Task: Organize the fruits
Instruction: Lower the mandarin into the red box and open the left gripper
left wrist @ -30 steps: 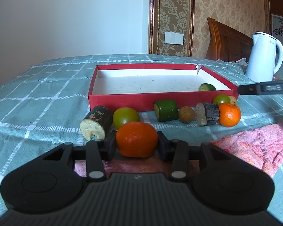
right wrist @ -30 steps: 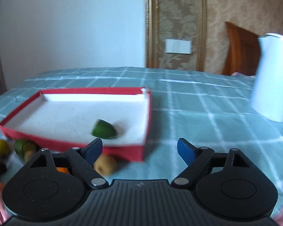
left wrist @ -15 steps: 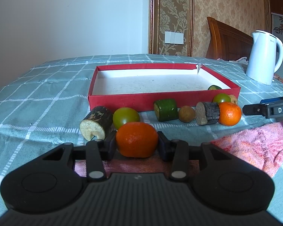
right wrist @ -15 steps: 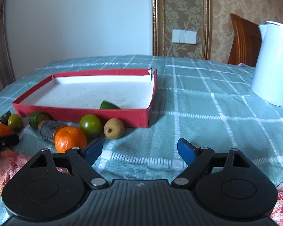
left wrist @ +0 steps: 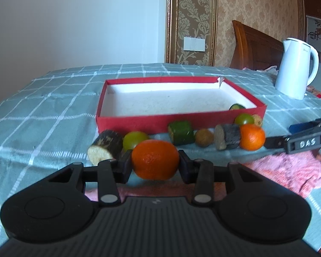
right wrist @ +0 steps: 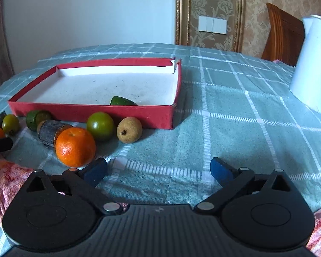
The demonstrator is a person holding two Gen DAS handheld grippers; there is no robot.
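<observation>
My left gripper (left wrist: 155, 163) is shut on an orange (left wrist: 155, 158), held just above the cloth in front of the red box (left wrist: 182, 120). A green piece (right wrist: 122, 101) lies inside the box at its near right corner. Before the box's front wall runs a row: a second orange (right wrist: 75, 146), a green round fruit (right wrist: 100, 126), a brown fruit (right wrist: 129, 129), a dark log piece (right wrist: 50, 130). My right gripper (right wrist: 158, 169) hovers low over the cloth right of that orange. Its jaws are opening, with nothing between them.
A white kettle (left wrist: 295, 68) stands at the back right on the teal checked cloth (right wrist: 235, 128). A pink towel (left wrist: 289, 171) lies near the front edge. Further left in the row sit a pale-ended log (left wrist: 104, 145), a green fruit (left wrist: 134, 139) and a green cylinder (left wrist: 180, 132).
The right gripper has drawn back from the box and sunk towards the cloth, and its jaws have spread wider. The green piece stays in the box. The left gripper keeps still with its orange.
</observation>
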